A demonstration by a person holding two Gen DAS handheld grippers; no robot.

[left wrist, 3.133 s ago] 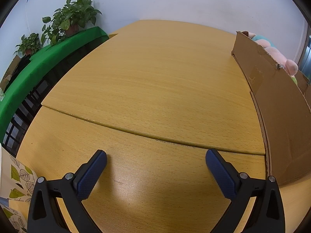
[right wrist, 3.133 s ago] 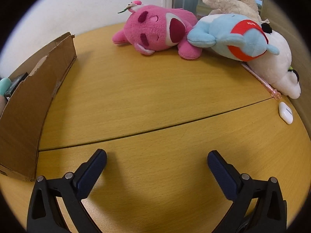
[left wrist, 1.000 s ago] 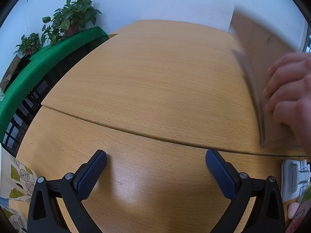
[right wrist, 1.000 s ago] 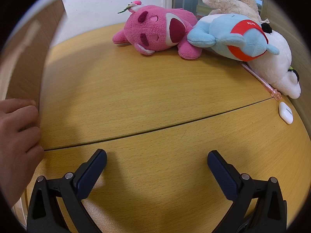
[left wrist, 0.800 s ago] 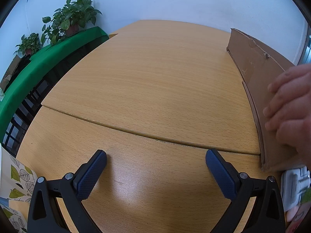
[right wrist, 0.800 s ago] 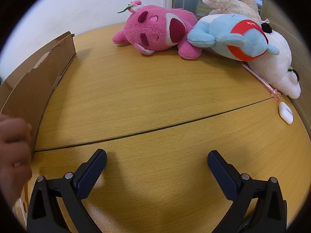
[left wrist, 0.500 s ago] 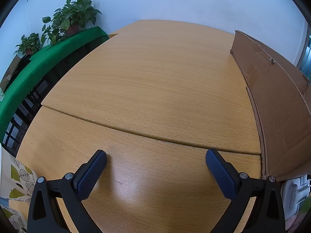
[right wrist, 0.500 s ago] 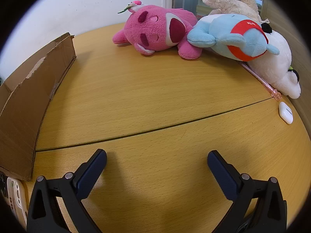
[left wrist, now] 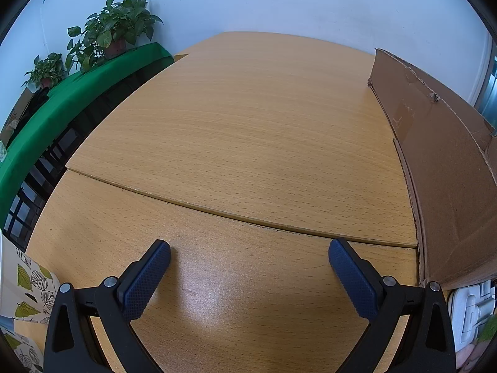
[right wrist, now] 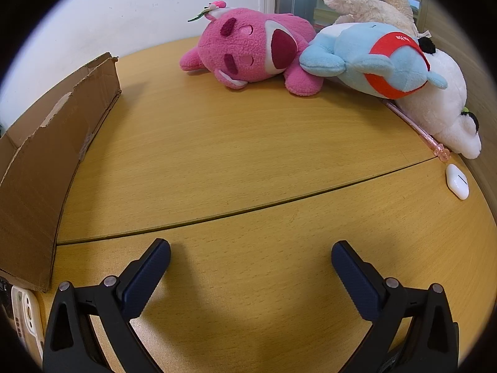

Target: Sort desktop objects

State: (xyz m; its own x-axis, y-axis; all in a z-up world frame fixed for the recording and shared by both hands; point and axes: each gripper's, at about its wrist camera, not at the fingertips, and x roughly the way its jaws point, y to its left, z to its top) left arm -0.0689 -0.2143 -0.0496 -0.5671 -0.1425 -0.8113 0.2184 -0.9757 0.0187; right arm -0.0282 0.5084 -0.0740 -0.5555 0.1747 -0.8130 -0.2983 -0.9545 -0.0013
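Lying in a heap at the far right of the desk, the toys look unsorted: a pink plush (right wrist: pixel 248 52) leans against a blue plush (right wrist: pixel 372 62), which rests on a white plush (right wrist: pixel 435 105), with a cream plush (right wrist: pixel 366 0) behind them. A pink pen (right wrist: pixel 416 127) pokes out from under the white one, and a small white case (right wrist: pixel 457 181) sits just beside the pen's tip. None of these is in the cardboard box (right wrist: pixel 46 161), which stands well apart to the left; what it contains cannot be seen from either view. By my reading the sorting has barely begun and nearly everything remains to be moved.

Neither tool carries anything. The right gripper (right wrist: pixel 250 261) hovers low over bare wood with its jaws spread wide, and the left gripper (left wrist: pixel 248 261) does the same on the other side of the box (left wrist: pixel 450 171), also wide apart and empty. White plastic items peek out at the box's near corner (right wrist: pixel 26 320), too cut off to identify.

The desk (left wrist: pixel 236 130) is pale wood in two panels with a seam across it. Beyond it are a white wall, a green-covered ledge (left wrist: pixel 52 112) and potted plants (left wrist: pixel 108 37).
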